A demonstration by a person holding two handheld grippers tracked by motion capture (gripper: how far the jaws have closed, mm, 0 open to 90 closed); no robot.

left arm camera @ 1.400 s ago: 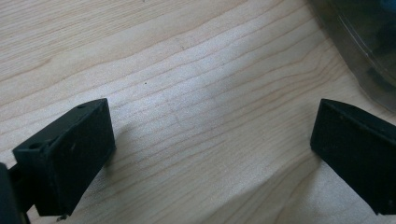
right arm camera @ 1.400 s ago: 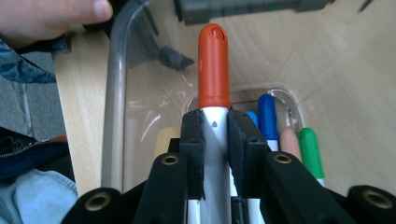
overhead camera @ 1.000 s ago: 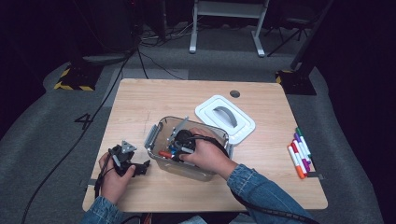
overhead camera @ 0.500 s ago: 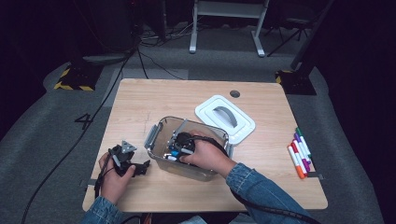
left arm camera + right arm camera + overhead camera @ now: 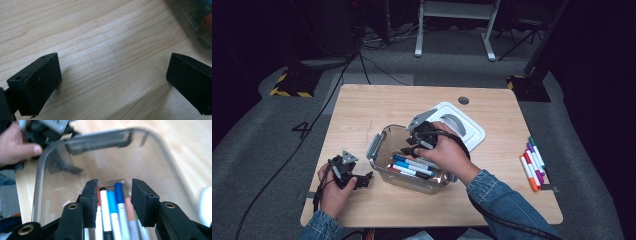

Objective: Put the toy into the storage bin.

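Hovering unclenched, the right hand-held gripper (image 5: pixel 412 146) tops one clear bin (image 5: pixel 377 150); seven markers (image 5: pixel 532 162) lie aside.

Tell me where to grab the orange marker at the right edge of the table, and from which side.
Grip the orange marker across the middle of its barrel, coming straight down from above. It lies flat on the table and is the leftmost of the row of markers, so one jaw gets bare wood on its left. The other must slip into the narrow gap beside its neighbour, probably a tight fit.
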